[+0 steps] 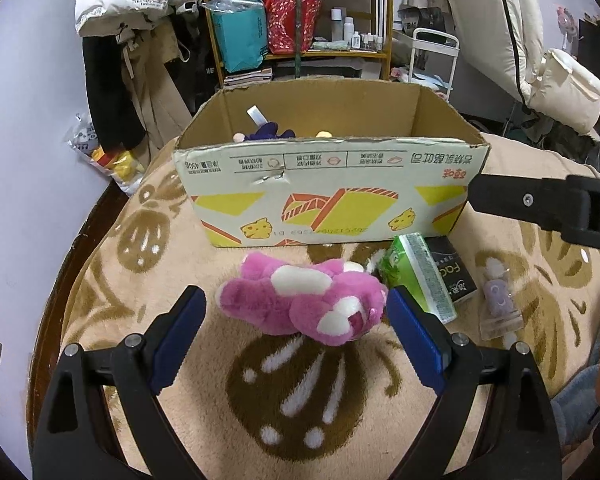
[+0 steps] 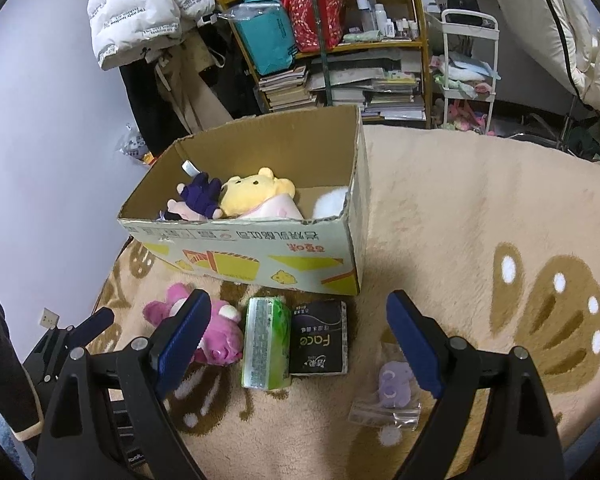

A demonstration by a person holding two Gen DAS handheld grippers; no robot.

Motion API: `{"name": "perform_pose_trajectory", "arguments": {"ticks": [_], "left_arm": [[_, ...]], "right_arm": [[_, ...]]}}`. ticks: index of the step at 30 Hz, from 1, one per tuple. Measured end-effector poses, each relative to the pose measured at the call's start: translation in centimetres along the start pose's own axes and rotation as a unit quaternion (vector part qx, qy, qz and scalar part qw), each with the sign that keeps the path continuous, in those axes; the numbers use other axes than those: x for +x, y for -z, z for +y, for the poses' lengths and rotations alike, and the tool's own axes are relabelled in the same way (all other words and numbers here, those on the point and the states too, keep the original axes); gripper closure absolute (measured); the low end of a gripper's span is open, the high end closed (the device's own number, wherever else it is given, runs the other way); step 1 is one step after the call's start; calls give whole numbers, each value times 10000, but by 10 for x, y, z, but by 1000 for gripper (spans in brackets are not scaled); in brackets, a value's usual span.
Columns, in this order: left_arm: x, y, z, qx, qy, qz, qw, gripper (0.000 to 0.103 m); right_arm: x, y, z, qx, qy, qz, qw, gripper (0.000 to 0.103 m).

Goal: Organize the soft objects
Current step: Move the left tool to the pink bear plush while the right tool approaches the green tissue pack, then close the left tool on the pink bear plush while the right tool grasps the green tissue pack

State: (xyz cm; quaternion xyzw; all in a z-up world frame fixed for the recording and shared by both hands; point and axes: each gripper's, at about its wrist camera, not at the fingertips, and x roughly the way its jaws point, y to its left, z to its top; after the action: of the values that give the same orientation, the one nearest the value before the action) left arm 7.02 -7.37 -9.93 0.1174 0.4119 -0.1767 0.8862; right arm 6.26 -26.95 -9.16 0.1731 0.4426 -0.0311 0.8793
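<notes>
A pink plush bear (image 1: pixel 308 300) (image 2: pixel 216 340) lies on the beige blanket in front of an open cardboard box (image 1: pixel 332 188) (image 2: pixel 260 252). My left gripper (image 1: pixel 296 300) is open, its blue pads either side of the bear without pressing it. The right gripper (image 2: pixel 296 312) is open above a green tissue pack (image 2: pixel 266 344) (image 1: pixel 420 272) and a black tissue pack (image 2: pixel 320 338) (image 1: pixel 454 272). A small purple toy in a clear bag (image 2: pixel 392 392) (image 1: pixel 498 300) lies to the right. Inside the box are a yellow plush (image 2: pixel 252 192), a purple doll (image 2: pixel 198 198) and something white (image 2: pixel 332 202).
The blanket (image 2: pixel 460 220) covers a round table whose dark rim (image 1: pixel 52 300) shows at left. Behind stand a shelf (image 2: pixel 340 40) with books and bags, hanging coats (image 1: pixel 124 40) and a white cart (image 2: pixel 468 68). Part of the right gripper's body (image 1: pixel 548 208) crosses the left wrist view.
</notes>
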Motion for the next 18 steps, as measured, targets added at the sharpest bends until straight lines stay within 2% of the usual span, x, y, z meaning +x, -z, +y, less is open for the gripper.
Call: {"name": "perform_pose_trajectory", "arguments": {"ticks": [8, 18], "left_arm": [[5, 2, -6, 95, 136, -74, 9998, 12], [10, 6, -20, 446, 138, -74, 9989, 12]], "right_arm": [[8, 2, 2, -76, 52, 127, 9999, 9], [17, 4, 3, -133, 50, 332, 9993, 9]]}}
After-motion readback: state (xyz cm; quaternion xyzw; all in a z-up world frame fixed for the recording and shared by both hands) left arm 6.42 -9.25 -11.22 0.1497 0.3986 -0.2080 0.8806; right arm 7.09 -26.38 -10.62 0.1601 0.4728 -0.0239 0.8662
